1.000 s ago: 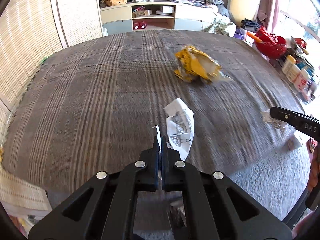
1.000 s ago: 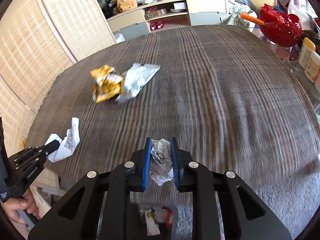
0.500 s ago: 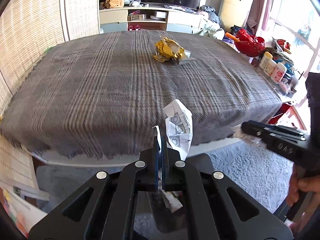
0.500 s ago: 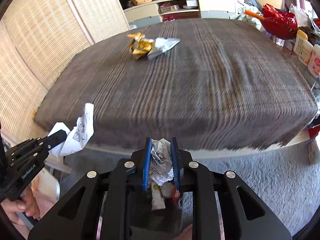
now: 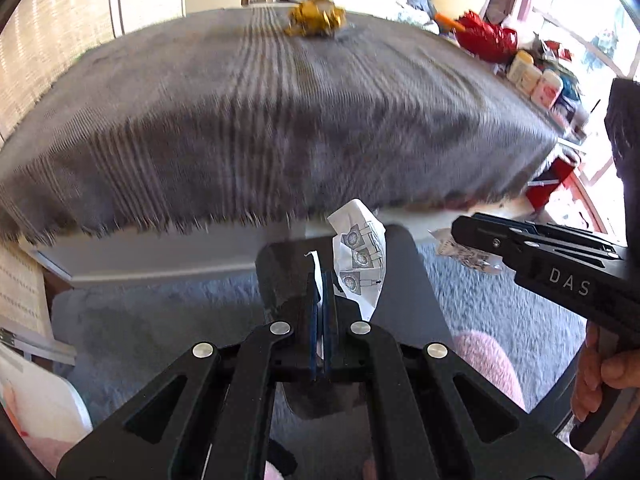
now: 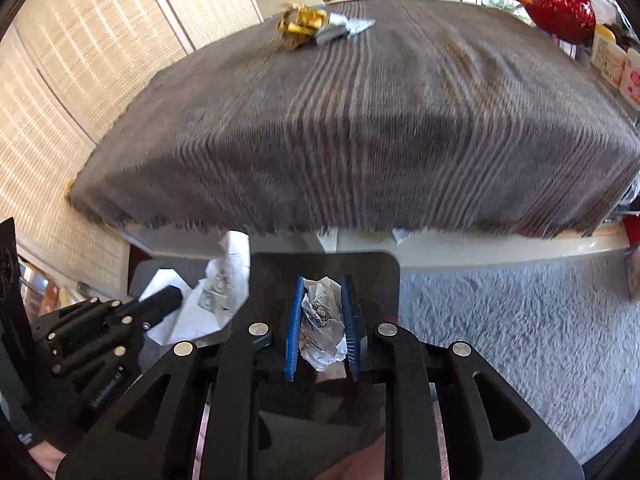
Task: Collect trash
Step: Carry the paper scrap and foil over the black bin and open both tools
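Note:
My left gripper [image 5: 320,280] is shut on a white printed paper scrap [image 5: 358,256] and holds it over a black bin [image 5: 416,280] on the floor below the table's front edge. My right gripper [image 6: 322,292] is shut on a crumpled silver-white wrapper [image 6: 322,316] over the same bin [image 6: 376,268]. The right gripper also shows in the left wrist view [image 5: 452,228], with its wrapper [image 5: 468,256]. The left gripper [image 6: 176,292] and its paper [image 6: 222,292] show in the right wrist view. A crumpled yellow wrapper [image 5: 316,20] with a silver wrapper [image 6: 344,28] lies far back on the table.
The table has a grey plaid cloth [image 5: 260,120] with a fringed front edge. A red bag [image 5: 484,36] and bottles [image 5: 536,80] stand at the right. A grey shag rug [image 6: 520,340] covers the floor. A woven screen [image 6: 80,60] is at the left.
Both grippers have pulled back off the table and dropped below its front edge, carrying their scraps over the black bin. The yellow wrapper stays on the table.

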